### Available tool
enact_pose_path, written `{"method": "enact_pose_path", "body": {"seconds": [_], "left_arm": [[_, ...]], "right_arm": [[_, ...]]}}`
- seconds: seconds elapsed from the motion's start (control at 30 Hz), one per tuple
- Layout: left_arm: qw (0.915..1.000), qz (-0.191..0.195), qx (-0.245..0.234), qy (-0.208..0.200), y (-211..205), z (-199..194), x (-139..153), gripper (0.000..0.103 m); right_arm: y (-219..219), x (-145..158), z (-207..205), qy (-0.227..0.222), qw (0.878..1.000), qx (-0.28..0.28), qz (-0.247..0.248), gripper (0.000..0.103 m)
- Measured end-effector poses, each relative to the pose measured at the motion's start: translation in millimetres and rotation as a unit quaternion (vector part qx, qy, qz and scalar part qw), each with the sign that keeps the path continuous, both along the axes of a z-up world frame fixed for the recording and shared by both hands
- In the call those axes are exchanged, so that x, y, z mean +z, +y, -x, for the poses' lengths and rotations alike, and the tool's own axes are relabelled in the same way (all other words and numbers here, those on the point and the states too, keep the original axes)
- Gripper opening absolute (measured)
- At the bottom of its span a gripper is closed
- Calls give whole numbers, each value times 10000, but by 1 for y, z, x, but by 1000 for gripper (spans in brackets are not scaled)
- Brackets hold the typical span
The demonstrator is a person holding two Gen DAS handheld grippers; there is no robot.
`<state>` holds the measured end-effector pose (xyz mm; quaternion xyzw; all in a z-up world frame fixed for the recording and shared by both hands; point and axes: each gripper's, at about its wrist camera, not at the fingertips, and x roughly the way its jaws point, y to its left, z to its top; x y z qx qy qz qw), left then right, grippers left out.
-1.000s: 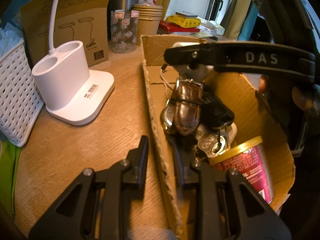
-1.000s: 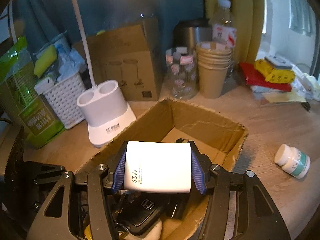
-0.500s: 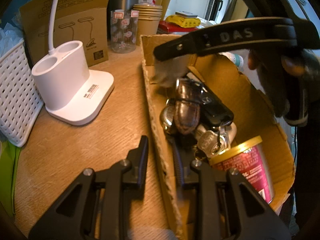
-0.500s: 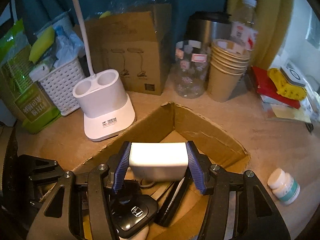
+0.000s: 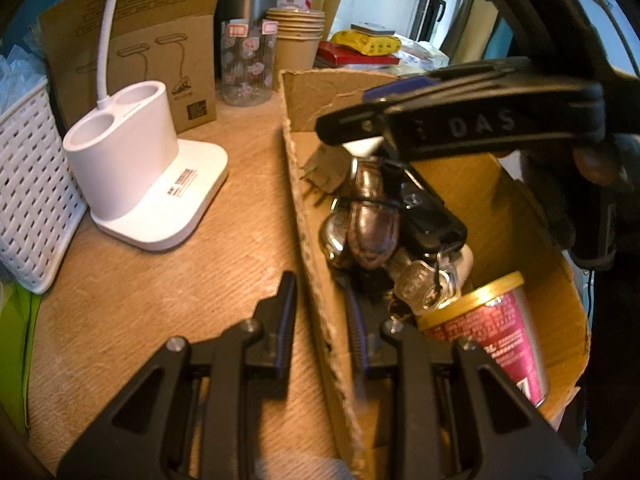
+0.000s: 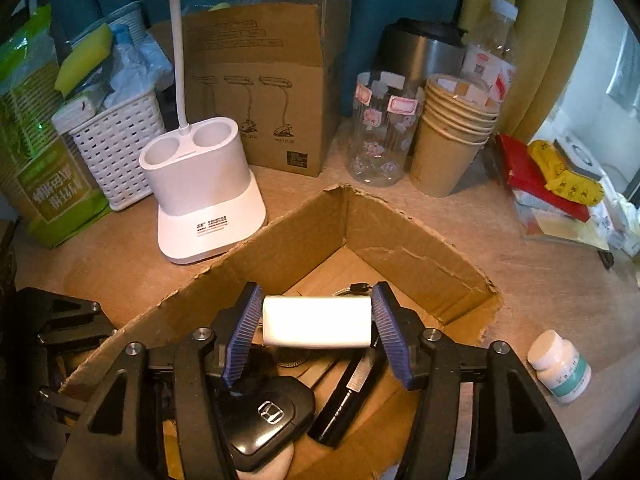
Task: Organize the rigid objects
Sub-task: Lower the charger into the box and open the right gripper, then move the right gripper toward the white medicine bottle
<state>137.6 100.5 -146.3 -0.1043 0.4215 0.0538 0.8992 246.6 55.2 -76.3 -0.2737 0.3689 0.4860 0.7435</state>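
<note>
Lowered into the cardboard box (image 6: 400, 248), white charger (image 6: 316, 322) slips free as my right gripper (image 6: 316, 326) fingers open; I'd lift straight. Left gripper (image 5: 320, 312) stays clamped on the box wall.

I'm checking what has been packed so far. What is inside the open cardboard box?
In the cardboard box: a white charger between the right gripper's opening jaws, a black car key, a bunch of keys, a red can and a black stick-shaped item. Anything beneath them is hidden.

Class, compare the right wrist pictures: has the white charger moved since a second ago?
Yes. The white charger has gone down into the cardboard box, below its rim, and the right claw is opening, with gaps at both pads.
</note>
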Motion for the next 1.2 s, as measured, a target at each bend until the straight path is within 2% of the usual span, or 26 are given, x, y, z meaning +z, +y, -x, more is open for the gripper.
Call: {"method": "enact_pose_path", "body": {"seconds": [0.27, 0.67, 0.83, 1.2], "left_arm": [[10000, 2, -1, 0, 0, 0, 0, 27], [10000, 3, -1, 0, 0, 0, -1, 27], [10000, 5, -1, 0, 0, 0, -1, 27], [10000, 6, -2, 0, 0, 0, -1, 27]], "right_arm": [[-27, 21, 6, -208, 9982, -244, -502, 71], [-84, 41, -18, -363, 9889, -988, -1052, 72], [-109, 39, -32, -450, 9854, -1291, -1011, 72], [-152, 19, -40, -599, 9836, -1559, -683, 73]]}}
